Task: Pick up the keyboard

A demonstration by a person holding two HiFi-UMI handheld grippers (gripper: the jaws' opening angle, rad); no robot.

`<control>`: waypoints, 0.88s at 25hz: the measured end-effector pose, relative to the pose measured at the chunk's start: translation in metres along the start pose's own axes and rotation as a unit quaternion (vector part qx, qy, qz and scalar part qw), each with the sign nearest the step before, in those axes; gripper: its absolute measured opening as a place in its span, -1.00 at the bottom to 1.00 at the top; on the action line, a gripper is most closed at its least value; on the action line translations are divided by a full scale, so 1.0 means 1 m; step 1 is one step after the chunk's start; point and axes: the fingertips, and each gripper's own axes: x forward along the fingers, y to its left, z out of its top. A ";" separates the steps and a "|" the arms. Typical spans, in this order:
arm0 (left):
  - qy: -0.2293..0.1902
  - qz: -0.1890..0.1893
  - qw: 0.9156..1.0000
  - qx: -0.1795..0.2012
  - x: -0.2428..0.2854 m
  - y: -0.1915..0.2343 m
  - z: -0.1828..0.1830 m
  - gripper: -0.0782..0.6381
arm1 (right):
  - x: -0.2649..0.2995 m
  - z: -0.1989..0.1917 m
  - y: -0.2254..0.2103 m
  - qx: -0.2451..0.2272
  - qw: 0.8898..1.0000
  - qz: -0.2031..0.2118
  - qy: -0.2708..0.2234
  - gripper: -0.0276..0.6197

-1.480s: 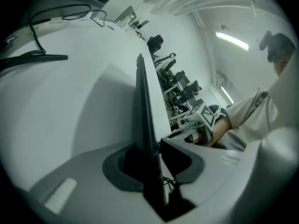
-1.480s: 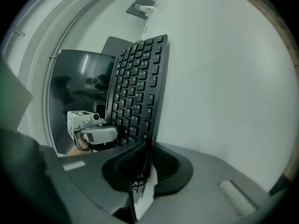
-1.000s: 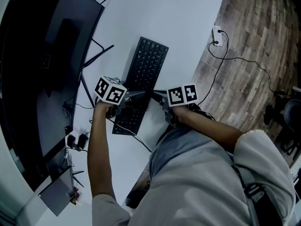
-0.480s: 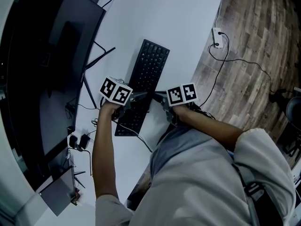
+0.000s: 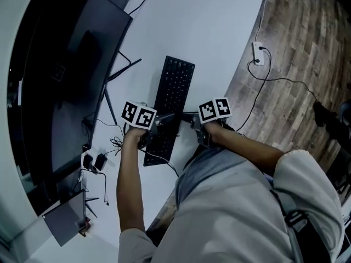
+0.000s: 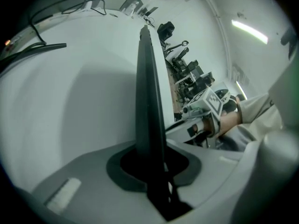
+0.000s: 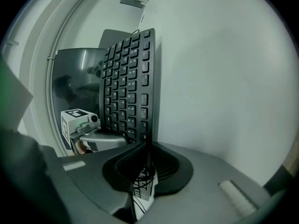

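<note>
**A:** Where is the keyboard?

**B:** The black keyboard lies lengthwise on the white counter. Its far end points away from the person and its near end sits between the two tools.

**A:** And their hold on it?

**B:** The left tool pinches the left long edge. In its own view the board runs edge-on straight into the slot between the jaws. The right tool is clamped on the right long edge, with the keys facing away to its left.

**A:** What has just changed?

**B:** A second ago the left tool stood a little out from that edge. It has since slid in, so the two tools now sit nearer each other, one on each side of the board. I judge both grips set, which leaves only the raise. I cannot tell whether the board has left the counter yet.

**A:** Counts?

**B:** One keyboard and two tools. There is one dark monitor standing to the left, and one white socket block with its cable on the wooden floor.
</note>
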 end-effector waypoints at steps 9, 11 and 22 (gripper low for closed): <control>-0.093 0.016 0.995 -0.030 -0.027 -0.017 -0.004 -0.78 | -0.011 -0.005 0.027 -0.016 0.999 0.038 0.020 -0.81; -0.112 0.018 0.993 -0.036 -0.034 -0.019 -0.005 -0.78 | -0.012 -0.005 0.031 -0.019 0.999 0.044 0.026 -0.93; -0.214 0.049 0.973 -0.074 -0.078 -0.025 -0.024 -0.78 | -0.013 -0.031 0.075 -0.086 0.987 0.107 0.084 -0.95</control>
